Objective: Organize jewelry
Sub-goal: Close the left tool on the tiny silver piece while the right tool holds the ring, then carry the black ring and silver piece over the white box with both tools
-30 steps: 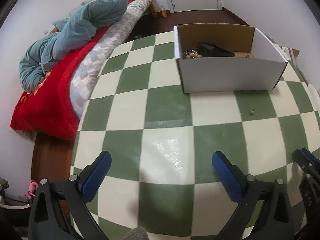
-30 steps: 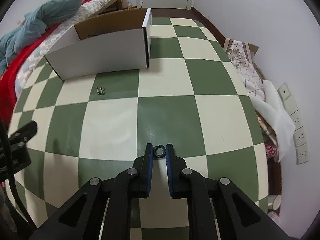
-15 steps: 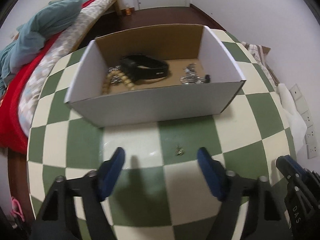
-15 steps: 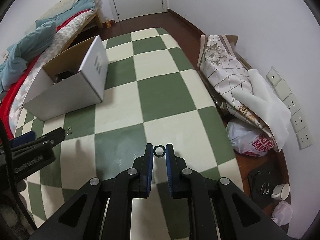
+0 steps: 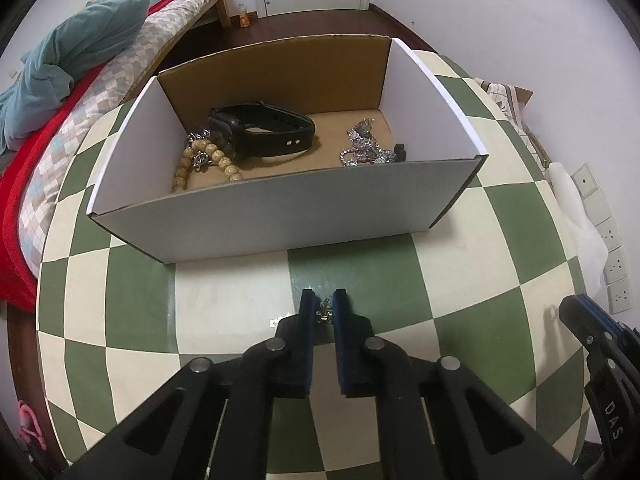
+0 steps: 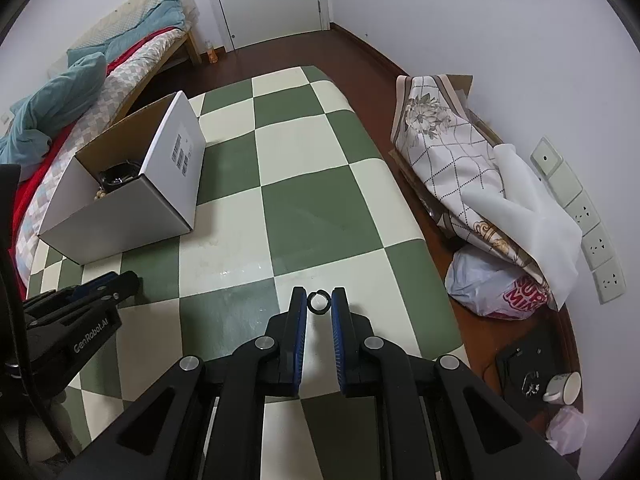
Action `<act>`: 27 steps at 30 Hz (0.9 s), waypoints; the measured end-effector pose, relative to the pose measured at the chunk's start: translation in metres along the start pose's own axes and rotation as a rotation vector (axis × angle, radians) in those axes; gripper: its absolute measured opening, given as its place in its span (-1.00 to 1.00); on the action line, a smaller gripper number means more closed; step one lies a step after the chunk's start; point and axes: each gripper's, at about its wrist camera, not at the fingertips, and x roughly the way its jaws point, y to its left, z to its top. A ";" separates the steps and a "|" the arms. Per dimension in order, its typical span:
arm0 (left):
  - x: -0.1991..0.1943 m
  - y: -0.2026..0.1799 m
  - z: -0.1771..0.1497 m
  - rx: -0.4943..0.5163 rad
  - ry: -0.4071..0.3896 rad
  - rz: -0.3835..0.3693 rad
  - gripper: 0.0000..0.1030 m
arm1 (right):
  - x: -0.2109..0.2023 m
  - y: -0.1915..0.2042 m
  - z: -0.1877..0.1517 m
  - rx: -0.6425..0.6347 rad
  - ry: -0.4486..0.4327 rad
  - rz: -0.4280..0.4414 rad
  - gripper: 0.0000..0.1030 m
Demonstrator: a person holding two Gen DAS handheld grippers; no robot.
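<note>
My left gripper (image 5: pixel 323 309) is shut on a small metal earring (image 5: pixel 324 314) low over the checkered table, just in front of the white cardboard box (image 5: pixel 280 212). The box holds a black watch (image 5: pixel 262 130), a wooden bead bracelet (image 5: pixel 208 162) and a silver chain (image 5: pixel 366 148). My right gripper (image 6: pixel 319 302) is shut on a dark ring (image 6: pixel 318 302), held above the table's right part. The box (image 6: pixel 132 208) lies far left of it. The left gripper (image 6: pixel 76 312) shows at the left in the right wrist view.
The green and cream checkered table (image 6: pixel 304 208) ends close to the right, above a floor with a folded patterned cloth (image 6: pixel 452 152) and plastic bags (image 6: pixel 500 292). A bed with a red and teal blanket (image 5: pixel 60 80) lies left. The right gripper (image 5: pixel 600 352) shows at the right edge.
My left gripper moved forward toward the box and closed on the small earring. My right gripper lifted and swung right, still holding the ring.
</note>
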 end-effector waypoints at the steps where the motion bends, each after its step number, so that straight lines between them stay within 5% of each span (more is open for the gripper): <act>1: -0.001 0.001 0.000 0.000 -0.007 -0.001 -0.88 | -0.002 0.000 0.001 0.002 -0.002 0.003 -0.75; 14: -0.086 0.039 -0.003 -0.055 -0.144 0.011 -0.89 | -0.050 0.045 0.022 -0.045 -0.076 0.097 -0.75; 27: -0.132 0.093 0.054 -0.122 -0.222 0.053 -0.89 | -0.080 0.112 0.085 -0.148 -0.126 0.177 -0.75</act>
